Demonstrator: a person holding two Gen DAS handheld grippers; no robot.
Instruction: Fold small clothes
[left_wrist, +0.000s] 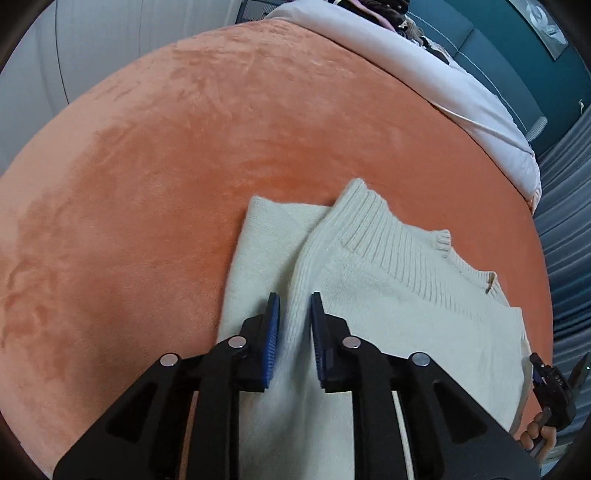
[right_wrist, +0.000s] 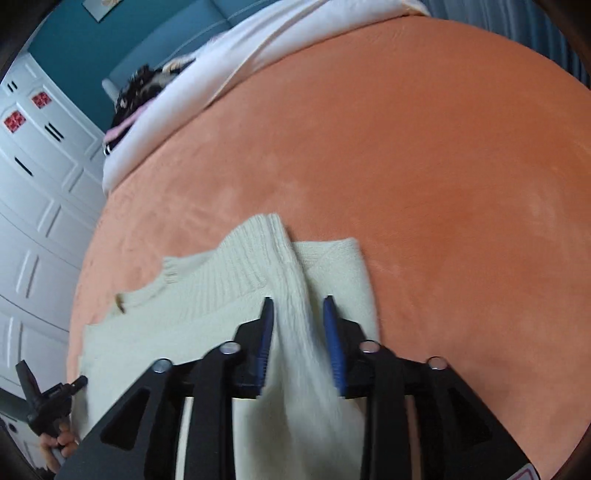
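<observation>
So the only piece in play is a small cream knit sweater (left_wrist: 388, 295), lying flat on the orange blanket (left_wrist: 184, 166) near its front edge. It's partly folded already: a sleeve or side panel in chunkier rib knit is laid diagonally over the smoother body, running up toward the far end, where it overlaps a squared-off folded corner. The wide ribbed band with a little notch in it runs along the far edge, facing the middle of the blanket. From the other side the sweater (right_wrist: 207, 295) looks the same, with that ribbed strip lying down the middle. Fabric sits mostly smooth, not bunched.
</observation>
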